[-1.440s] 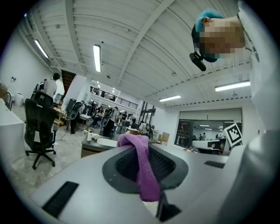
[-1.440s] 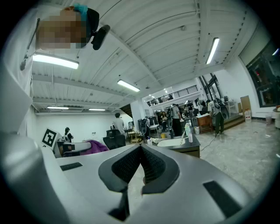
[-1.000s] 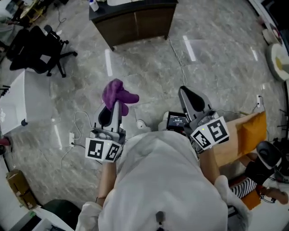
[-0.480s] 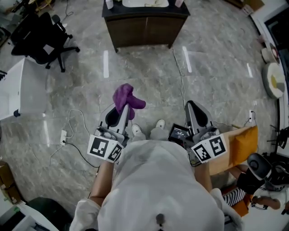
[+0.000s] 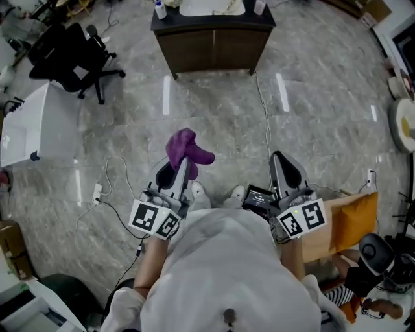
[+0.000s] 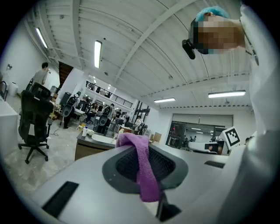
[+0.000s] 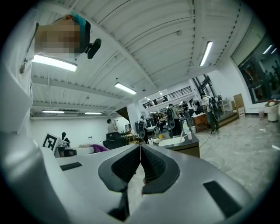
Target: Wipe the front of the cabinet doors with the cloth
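Marble floor (image 5: 324,123), dark wooden cabinet (image 5: 214,50) ahead; left tool (image 5: 182,163) pinching purple cloth (image 5: 187,148), right tool (image 5: 281,162) pressed together; keep pinch firm.

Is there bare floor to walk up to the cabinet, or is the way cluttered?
Bare marble floor runs from the purple cloth to the cabinet, bordered by the office chair left and a cable right. Crowded: power strip lower left, orange cushion lower right.

cabinet (image 5: 213,52) top cropped, bottle (image 5: 159,10) label unreadable
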The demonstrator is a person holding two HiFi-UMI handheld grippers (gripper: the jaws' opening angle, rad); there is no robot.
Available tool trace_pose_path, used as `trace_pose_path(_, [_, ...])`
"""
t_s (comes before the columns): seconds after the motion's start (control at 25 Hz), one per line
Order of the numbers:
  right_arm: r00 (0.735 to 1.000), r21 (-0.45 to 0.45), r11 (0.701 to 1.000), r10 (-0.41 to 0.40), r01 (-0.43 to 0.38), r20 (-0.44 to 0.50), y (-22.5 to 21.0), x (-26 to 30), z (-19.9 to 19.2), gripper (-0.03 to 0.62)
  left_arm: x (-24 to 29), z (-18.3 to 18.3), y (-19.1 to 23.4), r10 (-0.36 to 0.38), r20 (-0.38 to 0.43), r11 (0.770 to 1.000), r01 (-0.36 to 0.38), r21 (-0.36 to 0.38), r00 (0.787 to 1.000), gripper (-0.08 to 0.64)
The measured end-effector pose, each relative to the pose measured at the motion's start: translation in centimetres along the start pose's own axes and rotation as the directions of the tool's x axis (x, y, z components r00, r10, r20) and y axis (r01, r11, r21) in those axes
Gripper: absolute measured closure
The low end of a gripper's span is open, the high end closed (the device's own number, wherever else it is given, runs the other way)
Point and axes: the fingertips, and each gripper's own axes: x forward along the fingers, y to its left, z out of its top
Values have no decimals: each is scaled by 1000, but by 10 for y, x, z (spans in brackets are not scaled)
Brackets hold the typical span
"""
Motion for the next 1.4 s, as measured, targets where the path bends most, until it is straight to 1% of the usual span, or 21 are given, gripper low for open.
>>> trace_pose_path(0.16, [1000, -21, 1000, -6, 6, 1, -45, -36, 1, 565, 20, -7, -50, 0, 27, 1000, 0, -7, 1000, 512])
trace_pose_path(0.28, [1000, -24, 1000, 1, -1, 21, -69, -60, 9, 565, 29, -10, -83, 5, 36, 1000, -6, 14, 999, 512])
trace_pose_path(0.4, [999, -20, 1000, 15, -14, 43, -81, -74, 15, 565, 33, -13, -102, 13, 36, 999, -15, 36, 999, 512])
trace_pose_path(0.6, [998, -11, 1000, 30, -29, 63, -94, -95, 16, 564, 38, -20, -122, 30, 32, 998, -32, 48, 999, 512])
trace_pose_path(0.84, [997, 8, 1000, -20, 19, 78, -119, -117, 12, 565, 50, -28, -139, 8, 15, 998, -9, 63, 1000, 512])
trace_pose_path(0.96, [995, 9, 999, -48, 47, 89, -128, -124, 16, 565, 62, -26, -143, -18, 13, 997, 17, 71, 1000, 512])
trace_pose_path(1.08, [993, 12, 997, -79, 78, 86, -137, -125, 16, 563, 80, -27, -144, -53, 8, 997, 52, 63, 999, 512])
trace_pose_path(1.24, [990, 11, 993, -121, 121, 75, -151, -114, 17, 563, 110, -30, -138, -100, -2, 994, 100, 45, 995, 512])
trace_pose_path(1.4, [984, 14, 986, -167, 167, 65, -169, -86, 22, 563, 149, -32, -118, -138, -19, 990, 138, 22, 990, 512])
